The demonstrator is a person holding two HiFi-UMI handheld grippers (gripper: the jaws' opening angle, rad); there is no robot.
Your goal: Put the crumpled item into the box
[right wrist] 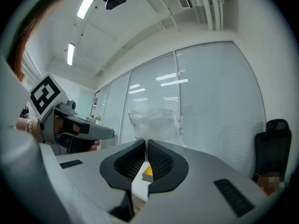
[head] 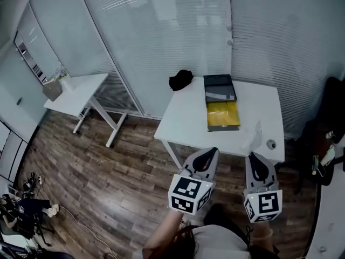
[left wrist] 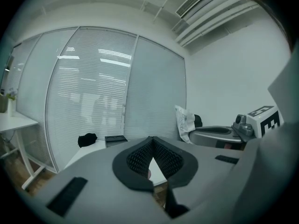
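A black crumpled item (head: 180, 80) lies at the far left corner of the white table (head: 183, 120); the left gripper view shows the black crumpled item (left wrist: 87, 139) small and far off. The open box (head: 222, 112), yellow inside with a black lid, stands mid-table, and a crumpled clear plastic bag (head: 253, 134) sits near the front right. My left gripper (head: 211, 151) and right gripper (head: 254, 157) hover at the table's near edge, both shut with nothing held. The bag (right wrist: 152, 122) rises just beyond the right gripper (right wrist: 145, 143). The left gripper (left wrist: 152, 141) points toward the box (left wrist: 115, 138).
A small round object (head: 271, 143) sits at the table's front right corner. A second white desk (head: 75, 93) stands to the left on the wood floor. A black chair (head: 331, 109) is at the right. Blinds cover the glass wall behind.
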